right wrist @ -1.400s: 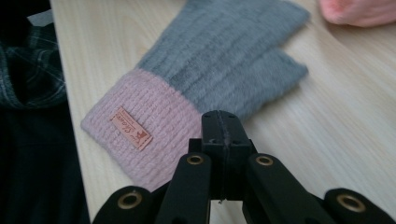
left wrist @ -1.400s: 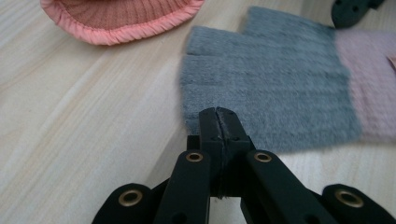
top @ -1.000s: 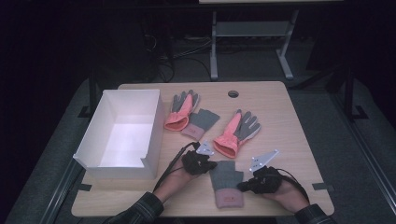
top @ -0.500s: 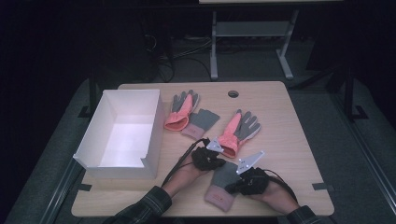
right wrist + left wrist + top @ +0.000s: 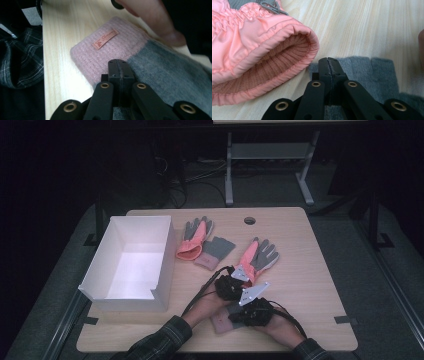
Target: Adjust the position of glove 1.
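My left gripper (image 5: 328,60) has its fingers pressed together, tips resting over the grey finger end of the knit mitten (image 5: 372,72); I cannot tell whether any cloth is caught between them. At about ten o'clock from those tips, the open cuff of a pink glove (image 5: 262,62) lies on its side on the worktop (image 5: 362,27), its ribbed lining facing me.

My right gripper (image 5: 120,62) also has its fingers closed against each other, set over the same mitten (image 5: 120,47) where its pink cuff meets the grey part. A small sewn label (image 5: 105,38) sits on the cuff at about eleven o'clock from the tips. My plaid sleeve (image 5: 20,57) is at nine o'clock.

From above, both grippers crowd together near the front edge, the left (image 5: 227,285) just behind the right (image 5: 250,310), with the mitten (image 5: 220,322) under them. The pink glove (image 5: 255,257) lies at twelve o'clock, another glove pair (image 5: 202,242) at eleven, and a white box (image 5: 132,265) at nine.
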### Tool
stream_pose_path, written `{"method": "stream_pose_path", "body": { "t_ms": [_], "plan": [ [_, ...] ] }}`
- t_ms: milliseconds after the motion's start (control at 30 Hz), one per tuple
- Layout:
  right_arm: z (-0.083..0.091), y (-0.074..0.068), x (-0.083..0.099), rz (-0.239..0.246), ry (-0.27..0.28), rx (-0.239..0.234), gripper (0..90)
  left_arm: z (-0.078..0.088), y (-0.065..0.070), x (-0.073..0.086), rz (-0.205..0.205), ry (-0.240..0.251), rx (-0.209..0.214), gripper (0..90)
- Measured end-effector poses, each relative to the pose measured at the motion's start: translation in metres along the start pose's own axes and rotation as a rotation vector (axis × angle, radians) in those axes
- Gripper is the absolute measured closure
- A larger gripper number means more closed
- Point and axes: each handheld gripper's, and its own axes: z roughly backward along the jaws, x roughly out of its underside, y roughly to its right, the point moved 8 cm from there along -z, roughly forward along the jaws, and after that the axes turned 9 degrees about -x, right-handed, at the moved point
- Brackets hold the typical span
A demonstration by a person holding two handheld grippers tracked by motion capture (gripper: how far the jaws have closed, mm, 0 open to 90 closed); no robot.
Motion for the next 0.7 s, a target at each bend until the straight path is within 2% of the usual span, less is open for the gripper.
{"method": "stream_pose_path", "body": {
  "t_ms": [100, 133, 167, 300, 467, 533, 567, 633, 700],
  "plan": [
    [0.001, 0.001, 0.000, 0.012, 0.003, 0.005, 90.0, 0.001, 0.000, 0.000, 0.013, 0.007, 0.006, 89.6],
    [0.003, 0.000, -0.001, 0.003, 0.017, 0.000, 90.0, 0.002, 0.001, -0.001, 0.026, 0.010, 0.009, 89.6],
    [0.005, 0.001, -0.001, 0.018, 0.023, 0.007, 90.0, 0.003, 0.000, -0.001, 0.023, 0.014, 0.013, 89.6],
    [0.022, 0.001, -0.003, 0.015, 0.085, 0.014, 89.7, 0.012, -0.002, -0.003, 0.052, 0.037, 0.029, 88.8],
    [0.048, 0.010, 0.009, -0.021, 0.124, 0.080, 70.1, 0.028, -0.010, -0.001, 0.070, 0.056, 0.010, 74.7],
    [0.059, 0.017, 0.015, -0.042, 0.147, 0.115, 59.2, 0.035, -0.014, 0.001, 0.078, 0.061, 0.007, 70.1],
    [0.065, 0.021, 0.018, -0.060, 0.155, 0.131, 54.1, 0.038, -0.016, 0.002, 0.086, 0.062, 0.009, 64.6],
    [0.074, 0.028, 0.024, -0.086, 0.173, 0.173, 43.3, 0.046, -0.022, 0.005, 0.092, 0.062, 0.008, 59.7],
    [0.083, 0.036, 0.031, -0.097, 0.182, 0.235, 35.9, 0.052, -0.029, 0.007, 0.097, 0.064, -0.007, 55.4]
  ]
}}
